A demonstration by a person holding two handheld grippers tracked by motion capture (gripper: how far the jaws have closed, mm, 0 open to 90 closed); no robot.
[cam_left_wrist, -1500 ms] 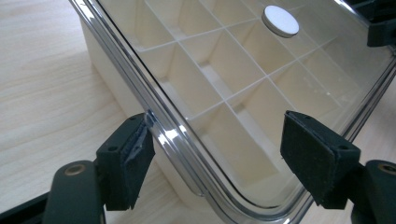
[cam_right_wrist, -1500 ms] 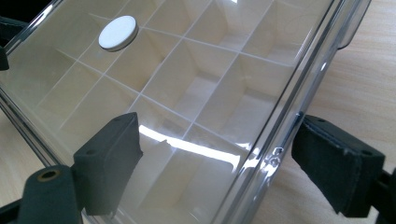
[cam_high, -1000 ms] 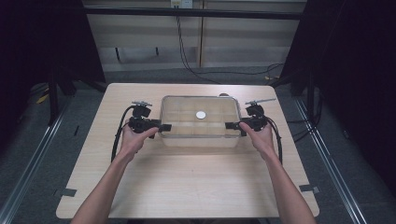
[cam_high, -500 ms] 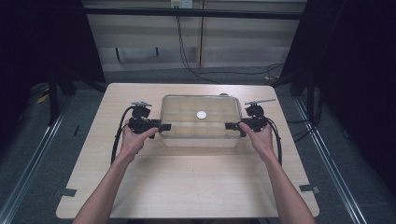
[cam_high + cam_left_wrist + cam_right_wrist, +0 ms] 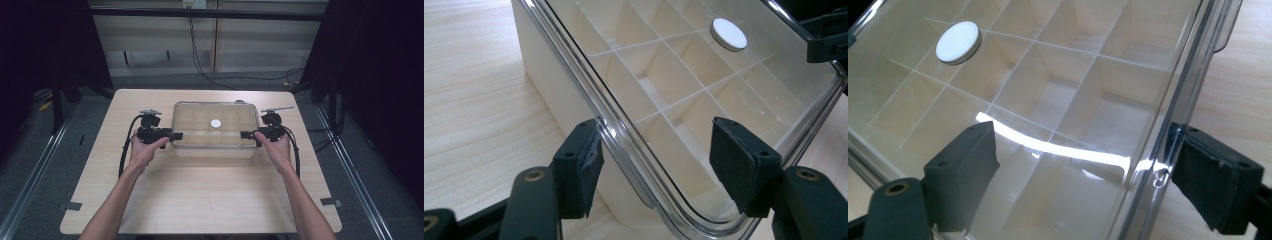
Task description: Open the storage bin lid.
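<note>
Two grippers straddle opposite short ends of the clear lid (image 5: 215, 127) on the compartment box (image 5: 549, 95) at mid-table. Your left gripper (image 5: 654, 165) has just been closing, yet its pads still stand off the lid rim that runs between them. Your right gripper (image 5: 1088, 175) brackets the far rim; whether it already pinches, I cannot tell. Close both evenly, then lift level. A white disc (image 5: 958, 42) sits beyond your fingertips; the table (image 5: 210, 200) around is free of obstacles.
</note>
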